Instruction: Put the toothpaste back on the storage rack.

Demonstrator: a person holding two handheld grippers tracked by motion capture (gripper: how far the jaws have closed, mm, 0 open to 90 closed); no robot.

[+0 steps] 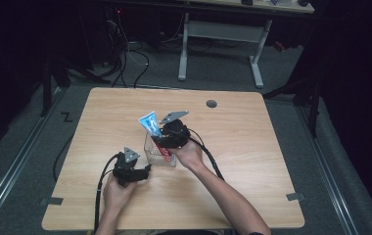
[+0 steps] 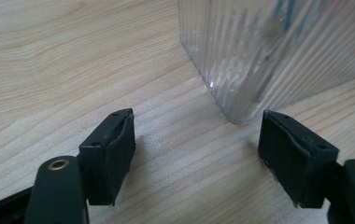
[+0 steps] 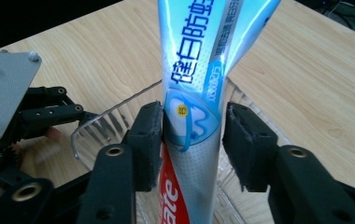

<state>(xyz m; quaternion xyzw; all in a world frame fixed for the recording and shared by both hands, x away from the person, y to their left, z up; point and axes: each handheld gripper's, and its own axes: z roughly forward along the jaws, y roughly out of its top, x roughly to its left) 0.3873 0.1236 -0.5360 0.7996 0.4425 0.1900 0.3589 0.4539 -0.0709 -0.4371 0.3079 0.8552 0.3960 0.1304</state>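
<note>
A blue, white and red toothpaste tube point(image 1: 150, 122) point(image 3: 194, 93) stands upright in a clear ribbed plastic container point(image 1: 149, 149) point(image 3: 105, 116) near the table's middle. My right gripper point(image 1: 158, 138) point(image 3: 193, 140) straddles the tube over the container. Its jaws are open; the left pad rests at the tube's edge and a narrow gap shows at the right pad. My left gripper point(image 1: 146, 170) point(image 2: 196, 149) lies low on the wood just left of the container point(image 2: 269, 56), jaws wide open with nothing between them, facing a lower corner of it. Its grey plate and black body point(image 3: 7, 121) also appear beyond the container.
The wooden table point(image 1: 252, 147) has a round cable hole point(image 1: 211, 104) at the back right. Cables trail from both grippers toward the front edge. A white-legged desk point(image 1: 223, 29) and floor cables stand beyond the table.
</note>
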